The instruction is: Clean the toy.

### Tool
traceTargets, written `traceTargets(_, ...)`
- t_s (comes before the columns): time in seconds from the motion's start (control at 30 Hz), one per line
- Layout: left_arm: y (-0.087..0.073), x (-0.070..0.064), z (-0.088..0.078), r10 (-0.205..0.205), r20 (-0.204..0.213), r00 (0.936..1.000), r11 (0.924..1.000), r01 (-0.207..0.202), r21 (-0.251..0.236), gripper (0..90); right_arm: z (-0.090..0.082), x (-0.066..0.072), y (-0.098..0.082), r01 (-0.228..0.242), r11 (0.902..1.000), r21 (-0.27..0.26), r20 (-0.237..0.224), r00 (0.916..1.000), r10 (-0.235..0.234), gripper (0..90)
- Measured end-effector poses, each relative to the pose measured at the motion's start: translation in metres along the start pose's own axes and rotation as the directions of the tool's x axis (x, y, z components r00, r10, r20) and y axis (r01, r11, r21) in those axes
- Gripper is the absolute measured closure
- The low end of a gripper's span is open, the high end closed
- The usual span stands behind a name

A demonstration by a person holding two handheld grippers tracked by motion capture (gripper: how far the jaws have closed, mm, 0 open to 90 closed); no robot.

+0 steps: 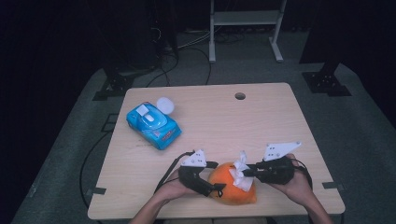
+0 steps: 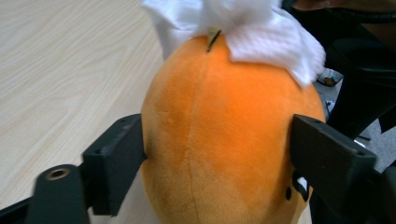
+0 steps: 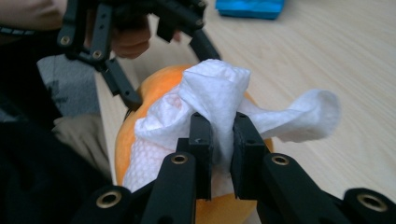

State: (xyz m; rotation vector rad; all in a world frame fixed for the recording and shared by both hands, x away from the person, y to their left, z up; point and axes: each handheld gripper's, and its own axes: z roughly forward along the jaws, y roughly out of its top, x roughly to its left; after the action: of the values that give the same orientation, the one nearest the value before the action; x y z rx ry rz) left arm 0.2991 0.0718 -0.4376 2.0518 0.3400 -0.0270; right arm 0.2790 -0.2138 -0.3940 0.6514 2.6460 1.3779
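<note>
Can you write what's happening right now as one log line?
left gripper: shut on orange plush toy | right gripper: shut on white wipe, pressed on toy | wipe pack: behind

Dim, dark-edged high view; brighter, slightly soft close-up gripper views.

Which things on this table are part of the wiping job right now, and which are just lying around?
In use:
- orange plush toy, between the left gripper jaws
- white wipe, pinched in the right gripper and laid on the toy

Lying about:
- blue wipes pack, lid open
- small white round thing beside the pack
</note>
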Motion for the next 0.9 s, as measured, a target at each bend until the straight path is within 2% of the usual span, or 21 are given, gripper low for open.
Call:
traceTargets(0.07, 0.0, 0.001, 0.001, -0.007, 0.005, 1.0, 1.0, 0.007, 0.005, 12.2, 0.001, 0.001, 0.0, 0.005, 1.0, 0.002, -0.009, 0.9999, -0.005, 79.8)
traceTargets(0.1, 0.0, 0.002, 0.002, -0.015, 0.006, 0.9999, 0.9999, 0.015, 0.001, 9.2, 0.002, 0.002, 0.001, 0.012, 0.9999, 0.004, -0.04, 0.9991, -0.012, 79.9)
traceTargets(0.17, 0.001, 0.006, 0.005, -0.041, 0.032, 0.9986, 0.999, 0.041, -0.017, 8.2, 0.004, 0.004, 0.001, 0.022, 0.9997, 0.009, -0.061, 0.9979, -0.021, 79.9)
traceTargets(0.23, 0.0, 0.007, 0.01, -0.049, 0.055, 0.9973, 0.9987, 0.05, -0.012, 8.3, 0.005, 0.004, 0.002, 0.025, 0.9997, 0.006, -0.069, 0.9973, -0.024, 79.8)
traceTargets(0.27, -0.003, 0.008, 0.013, -0.055, 0.082, 0.9951, 0.9984, 0.056, -0.003, 11.5, 0.006, 0.003, 0.002, 0.019, 0.9998, 0.008, -0.07, 0.9974, -0.019, 79.8)
traceTargets(0.33, -0.004, 0.007, 0.013, -0.048, 0.067, 0.9966, 0.9988, 0.048, -0.01, 24.0, 0.007, 0.001, 0.002, 0.006, 1.0, 0.001, -0.057, 0.9984, -0.006, 79.8)
traceTargets(0.4, -0.001, 0.007, 0.007, -0.008, 0.04, 0.9992, 0.9997, 0.009, -0.025, 36.6, 0.006, -0.001, 0.003, -0.008, 0.9999, -0.011, -0.038, 0.9993, 0.008, 79.8)
traceTargets(0.47, 0.001, 0.006, 0.006, -0.001, 0.029, 0.9996, 0.9992, 0.002, -0.04, 42.7, 0.004, -0.001, 0.004, -0.019, 0.9994, -0.028, -0.027, 0.9995, 0.018, 79.9)
traceTargets(0.5, 0.007, 0.001, 0.0, 0.066, -0.039, 0.9971, 0.994, -0.069, -0.085, 44.2, 0.001, -0.003, 0.008, -0.026, 0.9978, -0.061, 0.002, 0.9997, 0.026, 79.9)
traceTargets(0.53, 0.01, -0.001, -0.002, 0.102, -0.082, 0.9914, 0.9896, -0.109, -0.093, 44.8, 0.0, -0.003, 0.011, -0.025, 0.9966, -0.078, 0.024, 0.9993, 0.027, 79.9)
traceTargets(0.6, 0.015, -0.004, -0.007, 0.161, -0.164, 0.9732, 0.9789, -0.179, -0.098, 44.9, 0.0, -0.003, 0.014, -0.037, 0.9927, -0.115, 0.047, 0.998, 0.042, 79.8)
traceTargets(0.63, 0.015, -0.004, -0.007, 0.161, -0.164, 0.9732, 0.9789, -0.179, -0.098, 44.9, 0.002, -0.004, 0.015, -0.04, 0.9907, -0.13, 0.062, 0.9969, 0.049, 79.8)
traceTargets(0.67, 0.015, -0.004, -0.009, 0.166, -0.18, 0.9695, 0.977, -0.186, -0.103, 44.9, 0.002, -0.004, 0.015, -0.04, 0.9907, -0.13, 0.062, 0.9969, 0.049, 79.8)
traceTargets(0.7, 0.011, -0.001, -0.009, 0.154, -0.175, 0.9725, 0.9807, -0.172, -0.093, 43.6, 0.007, -0.006, 0.015, -0.051, 0.9897, -0.134, 0.071, 0.9956, 0.061, 79.8)
traceTargets(0.73, 0.011, -0.001, -0.009, 0.154, -0.175, 0.9725, 0.9807, -0.172, -0.093, 42.7, 0.009, -0.008, 0.014, -0.057, 0.9905, -0.125, 0.069, 0.9954, 0.066, 79.8)
traceTargets(0.77, 0.003, 0.004, -0.008, 0.125, -0.149, 0.9809, 0.9864, -0.139, -0.088, 42.0, 0.014, -0.009, 0.011, -0.064, 0.9925, -0.105, 0.069, 0.995, 0.071, 79.8)
traceTargets(0.8, -0.001, 0.006, -0.009, 0.117, -0.132, 0.9843, 0.9881, -0.128, -0.085, 41.9, 0.016, -0.01, 0.008, -0.069, 0.9929, -0.097, 0.061, 0.9953, 0.075, 79.8)
traceTargets(0.83, -0.002, 0.007, -0.01, 0.122, -0.131, 0.9839, 0.9876, -0.134, -0.083, 42.1, 0.017, -0.011, 0.005, -0.076, 0.9924, -0.097, 0.041, 0.996, 0.08, 79.8)
traceTargets(0.9, -0.003, 0.005, -0.011, 0.121, -0.124, 0.9848, 0.9879, -0.132, -0.082, 42.1, 0.015, -0.013, 0.003, -0.078, 0.9929, -0.09, 0.036, 0.996, 0.081, 79.8)
